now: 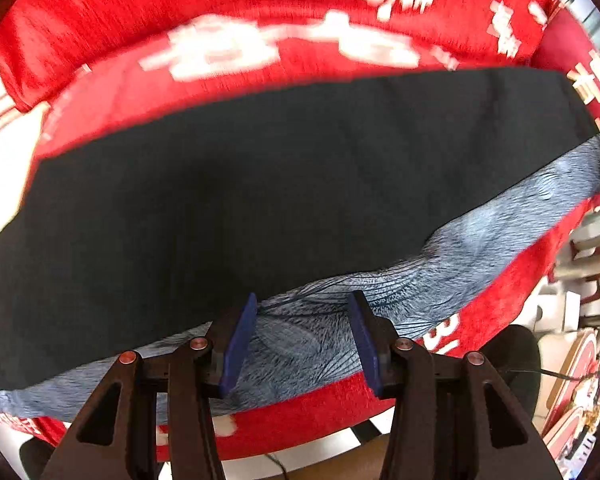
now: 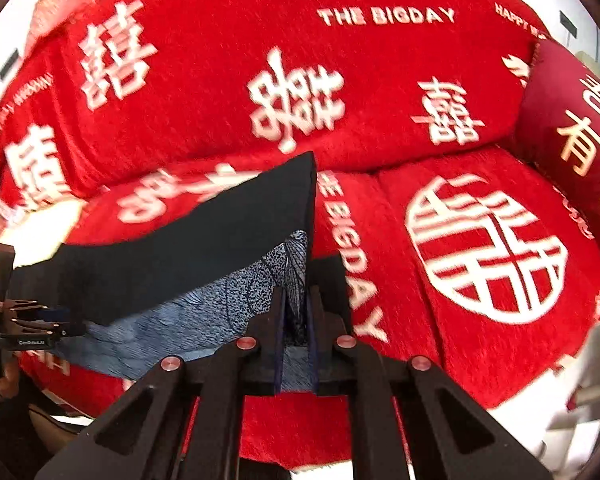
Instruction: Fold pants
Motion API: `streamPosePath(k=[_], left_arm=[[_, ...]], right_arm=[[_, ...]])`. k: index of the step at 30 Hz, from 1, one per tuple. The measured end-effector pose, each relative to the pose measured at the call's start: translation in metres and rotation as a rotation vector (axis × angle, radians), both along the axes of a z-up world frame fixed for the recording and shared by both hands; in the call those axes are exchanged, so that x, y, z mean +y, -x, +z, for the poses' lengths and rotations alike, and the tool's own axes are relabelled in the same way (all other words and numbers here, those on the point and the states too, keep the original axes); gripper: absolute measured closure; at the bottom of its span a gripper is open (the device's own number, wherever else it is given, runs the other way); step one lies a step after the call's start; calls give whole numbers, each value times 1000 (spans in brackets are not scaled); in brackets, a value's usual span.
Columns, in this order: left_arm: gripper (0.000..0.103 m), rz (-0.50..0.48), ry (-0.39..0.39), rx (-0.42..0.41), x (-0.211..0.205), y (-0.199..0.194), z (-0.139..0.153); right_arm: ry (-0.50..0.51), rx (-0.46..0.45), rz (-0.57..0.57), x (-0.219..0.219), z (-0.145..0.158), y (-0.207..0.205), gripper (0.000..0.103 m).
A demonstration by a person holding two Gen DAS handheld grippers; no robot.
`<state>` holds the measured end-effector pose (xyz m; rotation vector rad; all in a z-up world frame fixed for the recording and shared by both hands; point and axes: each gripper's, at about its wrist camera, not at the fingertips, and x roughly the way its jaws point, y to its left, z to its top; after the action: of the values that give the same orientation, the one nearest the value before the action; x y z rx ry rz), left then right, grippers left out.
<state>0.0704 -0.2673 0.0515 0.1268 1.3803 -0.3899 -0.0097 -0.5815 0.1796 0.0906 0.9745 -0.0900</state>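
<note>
The pants (image 1: 240,200) are dark navy with a blue-grey patterned inner side (image 1: 480,248). They lie stretched across a red sofa seat. My left gripper (image 1: 304,312) is open, its blue pads either side of the patterned near edge, touching nothing. My right gripper (image 2: 296,300) is shut on the pants' patterned corner (image 2: 294,276), with the dark fabric (image 2: 220,240) rising to a point above it. The left gripper also shows in the right wrist view (image 2: 48,320) at the far left, by the pants' other end.
The red sofa cover (image 2: 380,100) with white characters and "THE BIGDAY" text covers seat and backrest. A dark red cushion (image 2: 572,128) stands at the right end. A white cloth (image 2: 596,372) lies at the lower right. Floor clutter (image 1: 580,360) shows beyond the seat edge.
</note>
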Motion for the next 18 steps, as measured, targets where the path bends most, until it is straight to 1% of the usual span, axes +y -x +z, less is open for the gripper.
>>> streamPosePath(k=[1,2,3,4,6,8,9,11,12,13,14,15,16,17,18], left_arm=[[49,-5,-10,-29,-3,1,0],[47,-22,-21,-56,-8,3,2],[46,-33,-30,-50,-11,3,4],[46,-40,-14,-37,-12,3,9],[46,-39,43,-52,-10,5,25],[46,-37,82,-78,-10,6,40],[46,-42,114,-87,-11,7,47],[46,-56,151,-90,-12,9,52],[45,-69,165,-87,-13,9,51],[33,-76,159,-83,-15,7,48],[28,-71,141,-83,-16,6,44],[25,-58,116,-78,-16,4,36],[25,-56,102,-60,-18,3,28],[25,-58,88,-22,-20,2,16],[25,-57,74,4,-23,1,5]], right_arm=[[5,50,-30,-3,-12,-2,93],[7,81,-44,-4,-21,-3,93],[12,102,-53,-4,-27,-4,93],[12,103,-55,-4,-27,-3,93],[0,56,-53,-2,-10,2,93],[-16,-19,-55,1,23,9,93],[-18,-48,-55,3,39,12,93],[-9,-80,-56,8,62,20,94],[-14,-85,-64,9,70,25,93],[-20,-89,-68,12,75,29,93],[-15,-90,-63,13,77,32,93],[26,-84,-66,17,75,34,95],[80,-71,-92,17,70,32,103],[135,-51,-126,14,61,30,103],[168,-28,-152,6,51,27,103]])
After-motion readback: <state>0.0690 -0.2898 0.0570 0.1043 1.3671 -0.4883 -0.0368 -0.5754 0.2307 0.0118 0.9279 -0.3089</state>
